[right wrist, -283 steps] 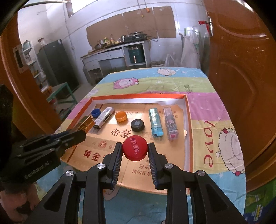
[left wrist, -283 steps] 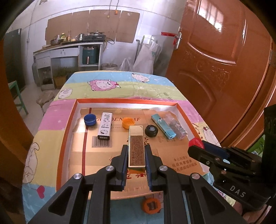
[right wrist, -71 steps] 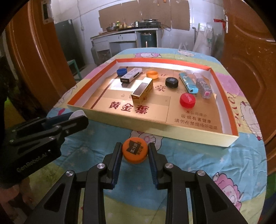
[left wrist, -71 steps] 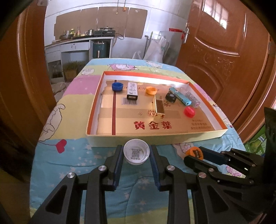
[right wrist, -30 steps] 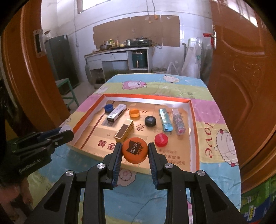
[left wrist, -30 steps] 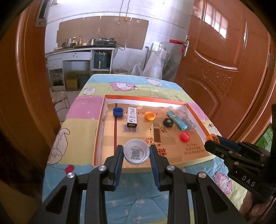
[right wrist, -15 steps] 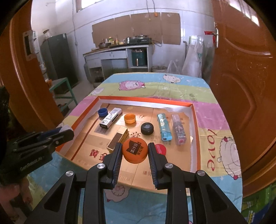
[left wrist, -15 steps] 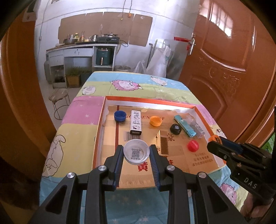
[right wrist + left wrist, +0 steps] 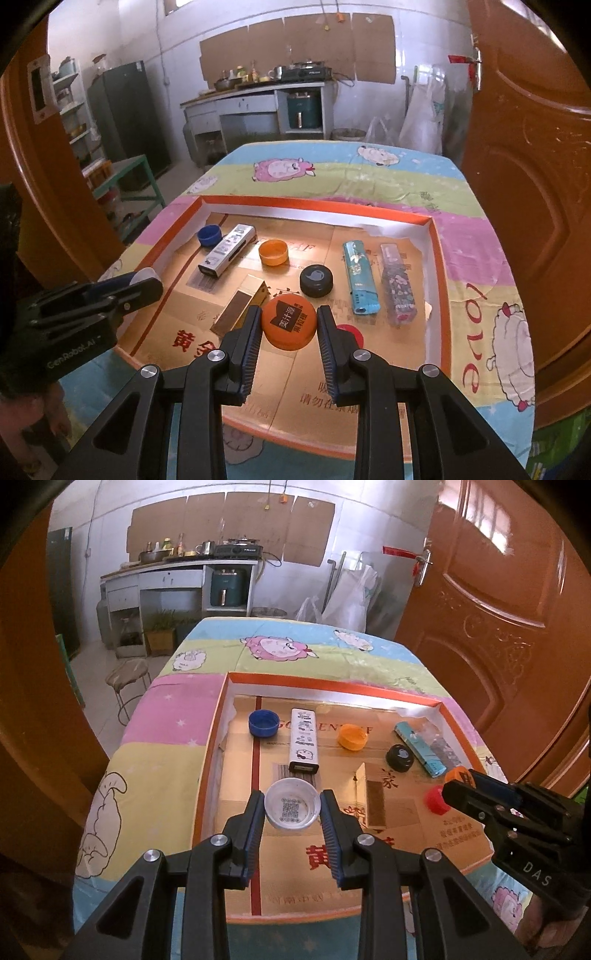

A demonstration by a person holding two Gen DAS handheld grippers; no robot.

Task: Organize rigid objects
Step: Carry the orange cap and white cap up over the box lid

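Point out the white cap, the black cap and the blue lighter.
white cap (image 9: 292, 808): left wrist view, inner face with printed code.
black cap (image 9: 316, 280): right wrist view, top face.
blue lighter (image 9: 360, 281): right wrist view, mid-body.

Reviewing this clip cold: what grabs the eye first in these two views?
Each gripper holds a bottle cap over the orange-rimmed tray: the left gripper a white cap, open side up, the right gripper an orange cap with dark lettering. Behind them in the tray lie more caps and two lighters side by side at the right.
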